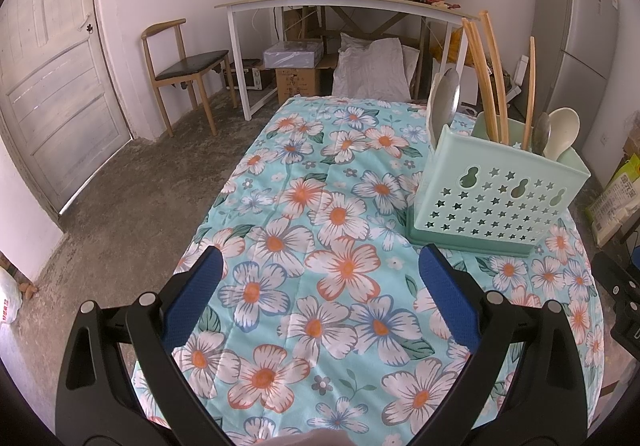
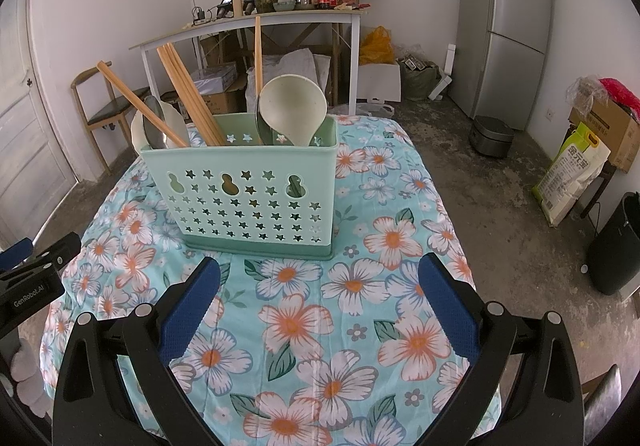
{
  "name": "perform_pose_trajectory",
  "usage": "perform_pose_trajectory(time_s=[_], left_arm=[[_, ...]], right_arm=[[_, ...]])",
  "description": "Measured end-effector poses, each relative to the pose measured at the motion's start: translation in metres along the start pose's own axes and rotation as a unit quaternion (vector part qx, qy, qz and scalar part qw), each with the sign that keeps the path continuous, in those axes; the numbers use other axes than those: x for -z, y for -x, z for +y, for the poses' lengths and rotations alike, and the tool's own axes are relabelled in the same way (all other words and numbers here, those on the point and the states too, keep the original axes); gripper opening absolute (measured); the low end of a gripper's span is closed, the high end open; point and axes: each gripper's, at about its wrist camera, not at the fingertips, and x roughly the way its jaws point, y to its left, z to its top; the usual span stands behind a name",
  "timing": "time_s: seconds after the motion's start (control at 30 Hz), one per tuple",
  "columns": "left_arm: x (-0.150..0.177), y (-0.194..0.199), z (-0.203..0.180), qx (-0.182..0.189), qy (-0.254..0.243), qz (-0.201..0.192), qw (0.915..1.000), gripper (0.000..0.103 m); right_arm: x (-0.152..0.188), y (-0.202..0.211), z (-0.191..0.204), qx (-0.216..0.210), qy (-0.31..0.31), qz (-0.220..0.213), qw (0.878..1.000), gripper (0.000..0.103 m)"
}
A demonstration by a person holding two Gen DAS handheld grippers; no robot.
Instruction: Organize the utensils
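A mint green utensil holder (image 2: 248, 194) with star cut-outs stands on the floral tablecloth (image 2: 320, 326); it also shows at the right of the left wrist view (image 1: 500, 198). It holds several wooden chopsticks (image 2: 188, 98), a cream spoon (image 2: 292, 110) and metal spoons (image 2: 154, 126). The same chopsticks (image 1: 490, 82) and a cream spoon (image 1: 562, 134) show in the left wrist view. My left gripper (image 1: 320, 262) is open and empty over the cloth, left of the holder. My right gripper (image 2: 320, 274) is open and empty just in front of the holder.
The left gripper's body (image 2: 36, 266) shows at the left edge of the right wrist view. A white desk (image 1: 340, 6) with clutter, a wooden chair (image 1: 184, 66), boxes and a grey fridge (image 2: 508, 26) stand beyond the table. A black bin (image 2: 616, 246) is on the floor at the right.
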Motion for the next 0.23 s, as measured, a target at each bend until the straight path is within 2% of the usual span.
perform_pose_trajectory(time_s=[0.23], left_arm=[[0.0015,0.0004,-0.0022,0.0,0.002,0.001,1.0,0.095]], right_arm=[[0.0001,0.0001,-0.0002,0.0,0.0,0.0,1.0,0.096]])
